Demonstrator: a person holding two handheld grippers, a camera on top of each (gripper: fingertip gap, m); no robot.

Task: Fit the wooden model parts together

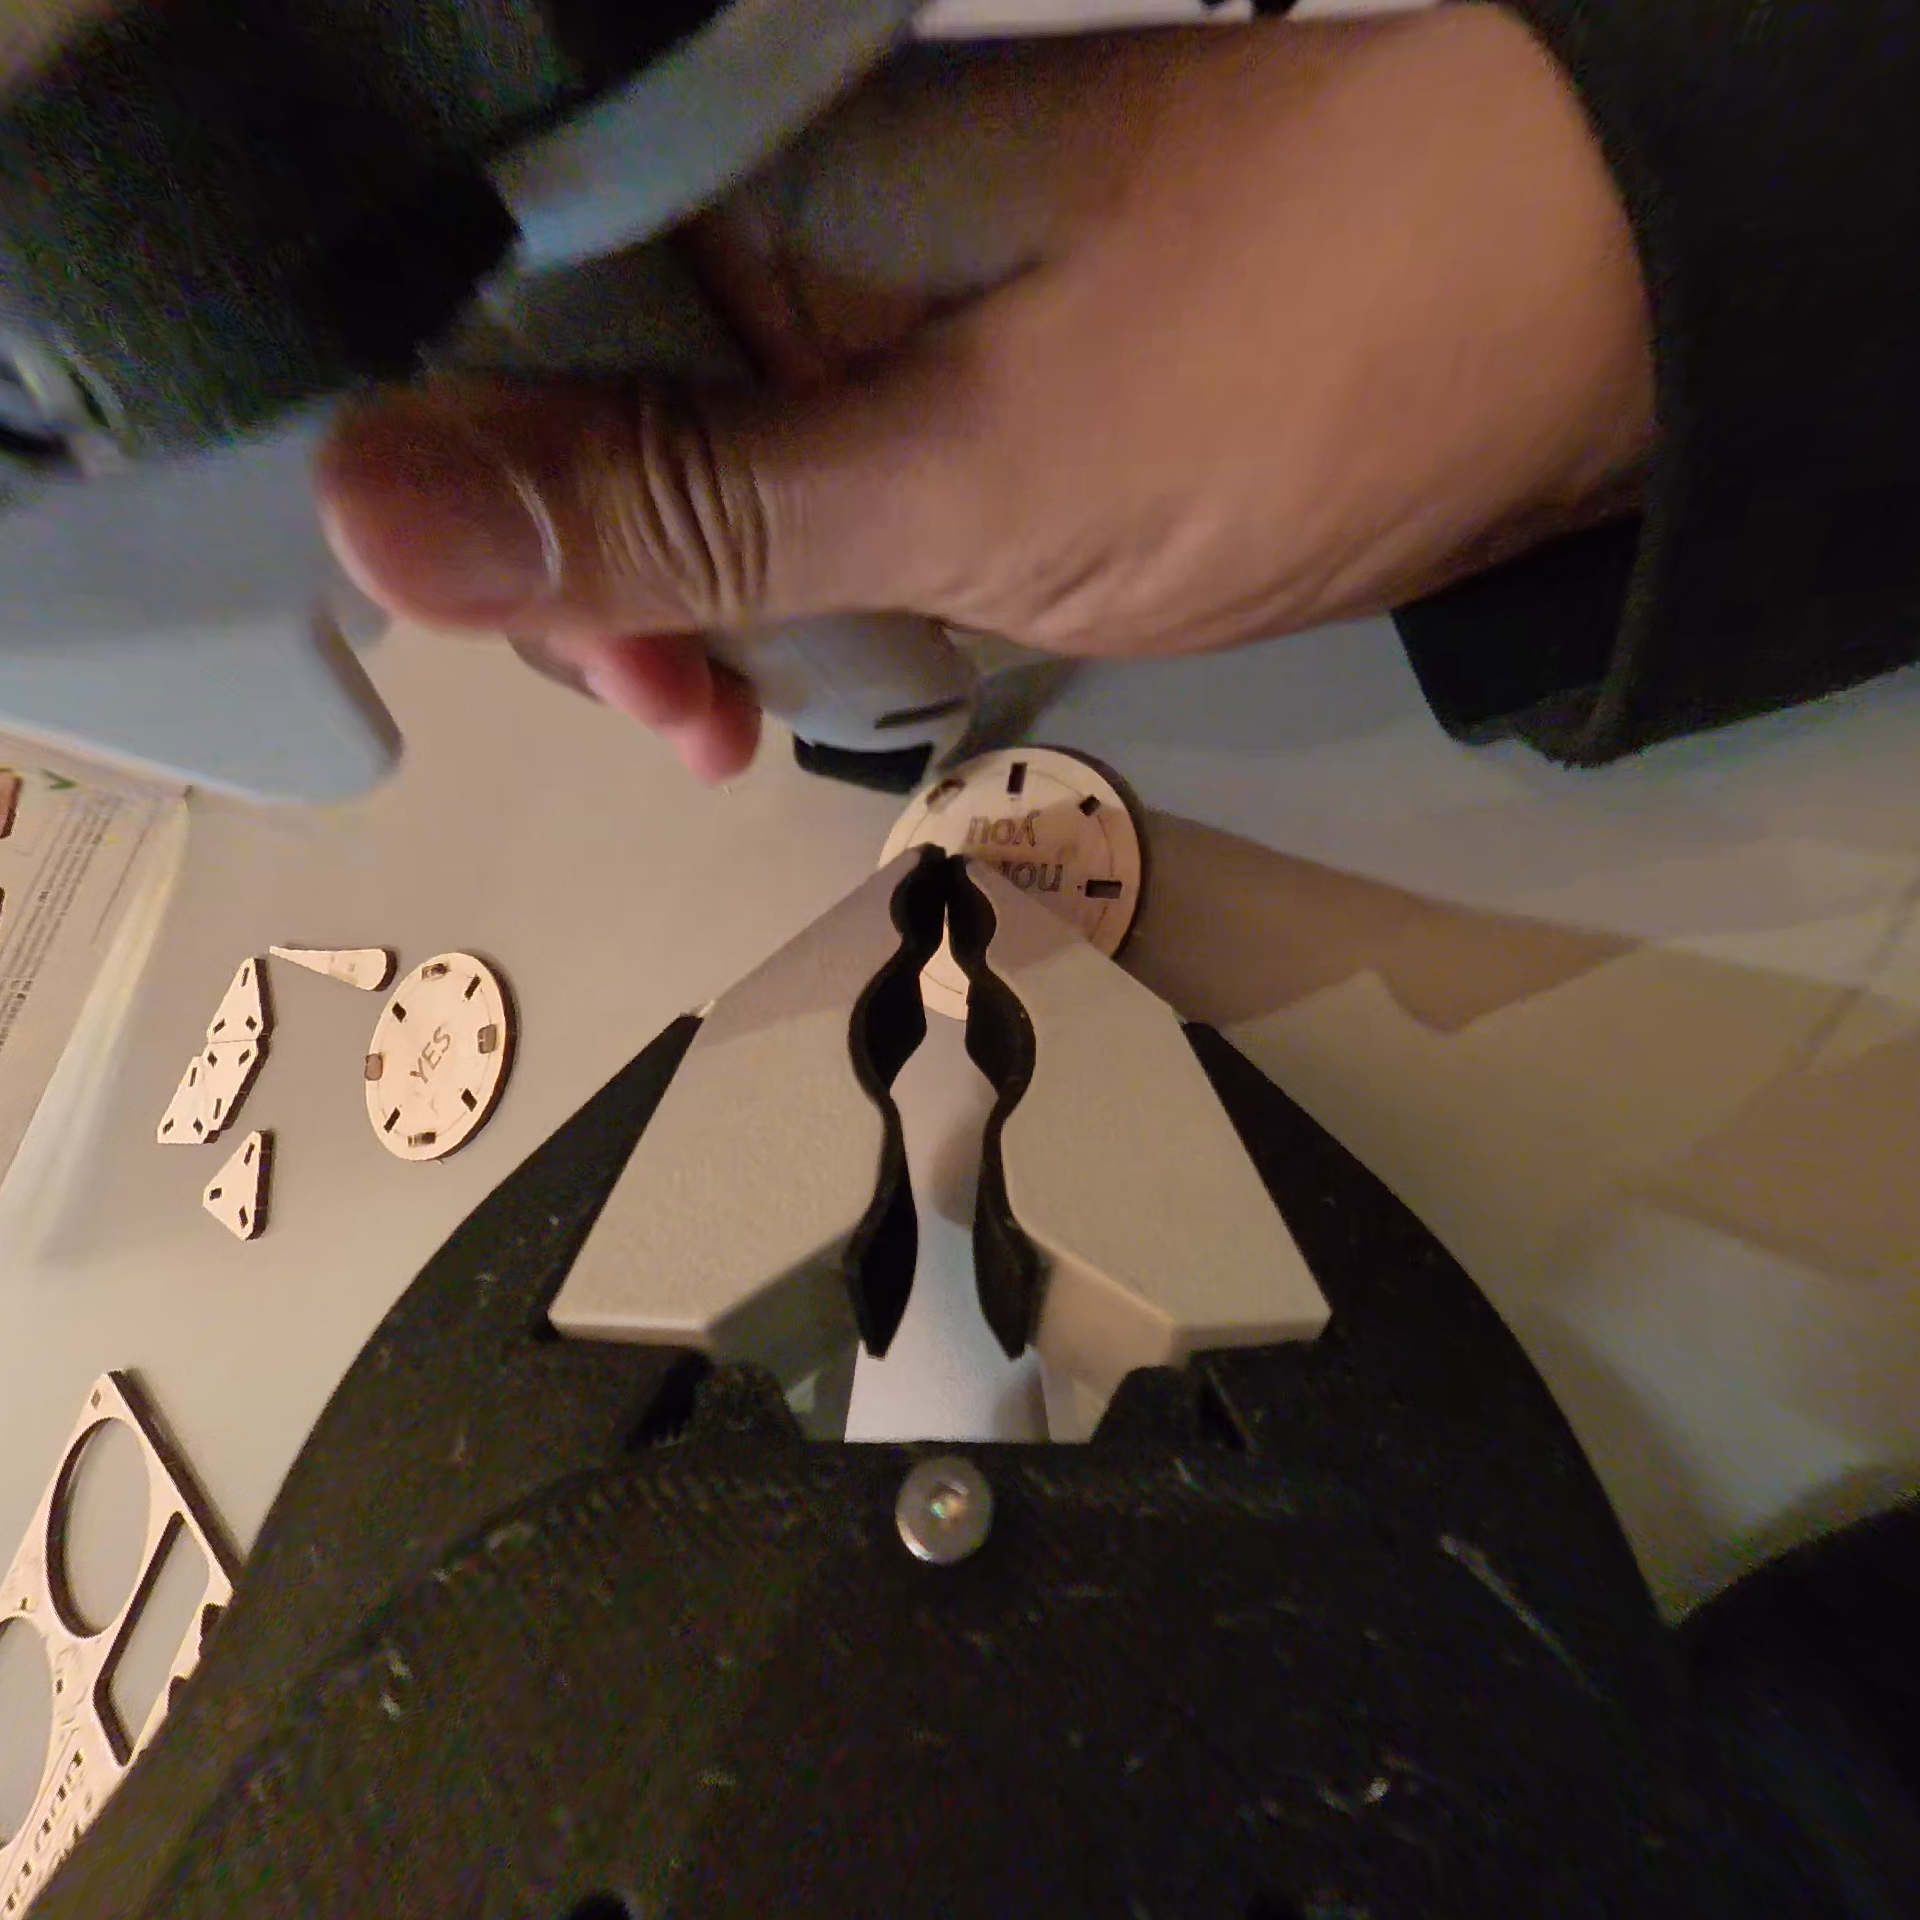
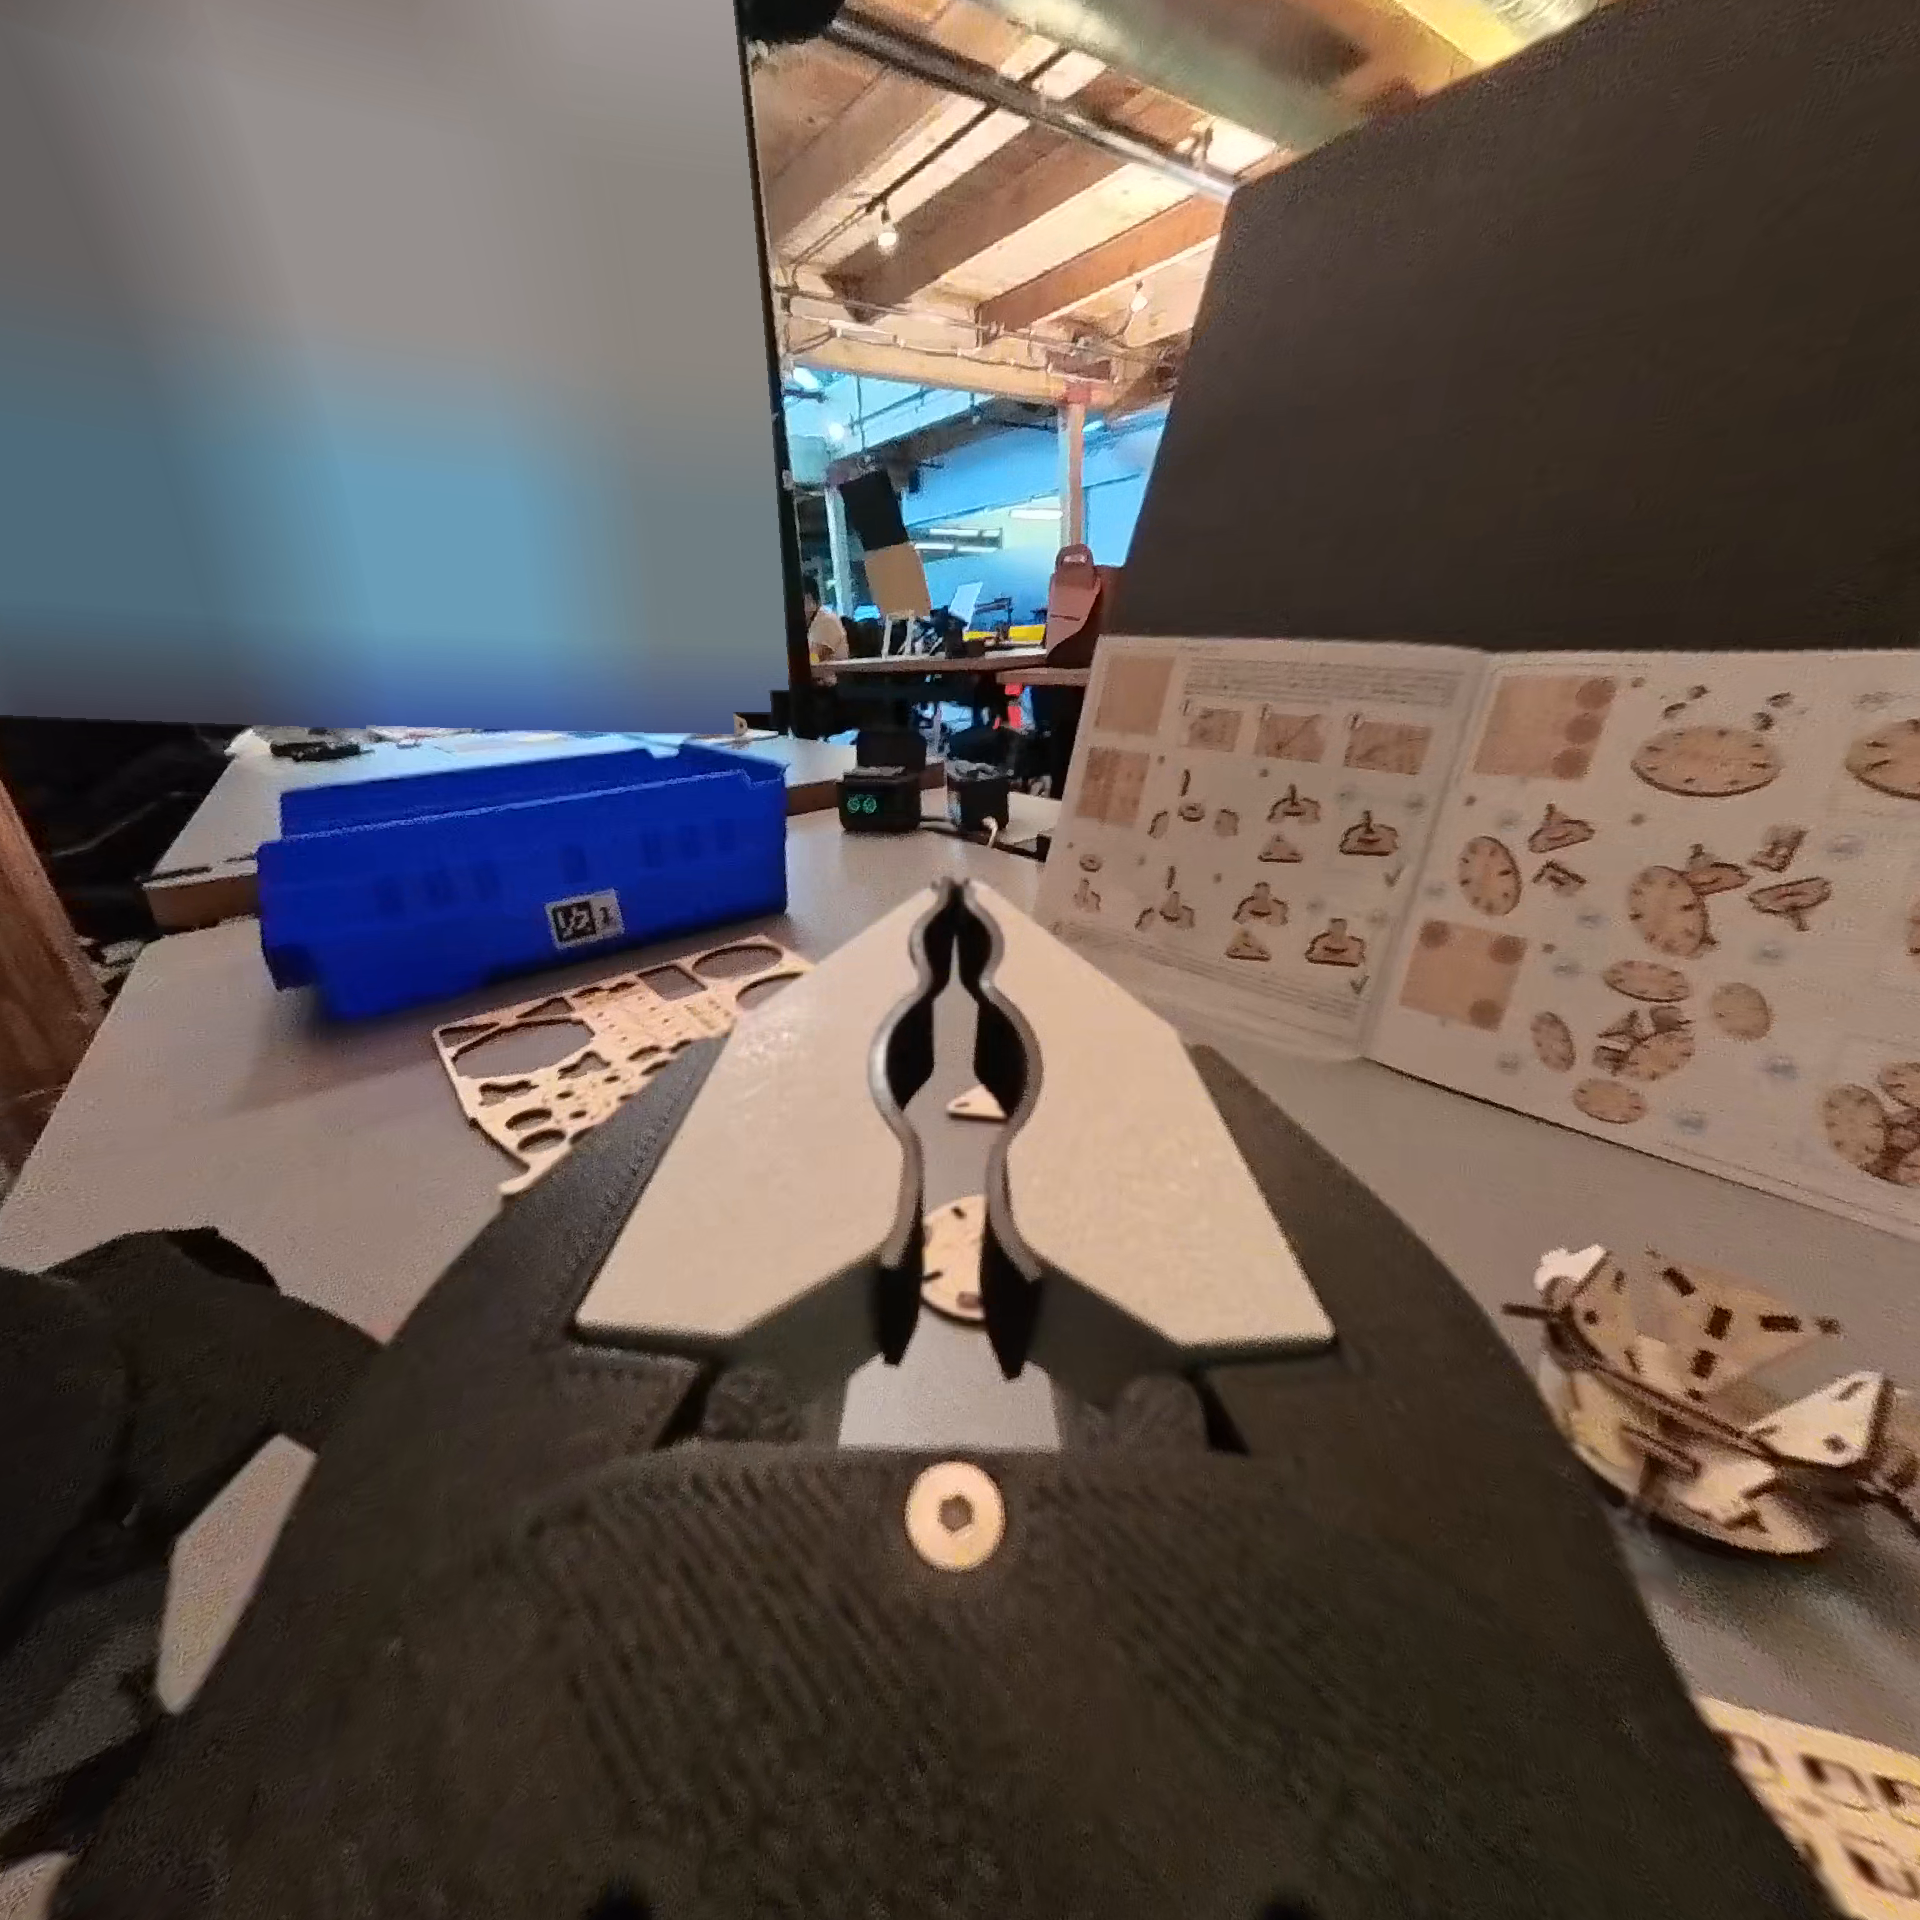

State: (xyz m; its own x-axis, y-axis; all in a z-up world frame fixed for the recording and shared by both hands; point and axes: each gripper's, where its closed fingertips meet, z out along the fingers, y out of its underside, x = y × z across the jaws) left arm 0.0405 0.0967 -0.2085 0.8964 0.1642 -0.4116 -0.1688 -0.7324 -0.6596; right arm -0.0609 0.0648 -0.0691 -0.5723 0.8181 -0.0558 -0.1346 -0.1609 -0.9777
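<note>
Both grippers clenched on nothing: left gripper (image 1: 943,858) tips over the near edge of an engraved wooden disc (image 1: 1049,852) at frame centre, right gripper (image 2: 956,889) hovering mid-frame above the table (image 2: 260,1091), facing the open instruction booklet (image 2: 1455,852).

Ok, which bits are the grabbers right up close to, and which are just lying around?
Close to the grippers:
- left gripper, shut, tips over a round wooden disc; a hand just beyond
- right gripper, shut, nothing in it

Lying about:
- second wooden disc, triangle pieces
- punched-out wooden sheet, blue bin
- open instruction booklet
- half-built wooden model
</note>
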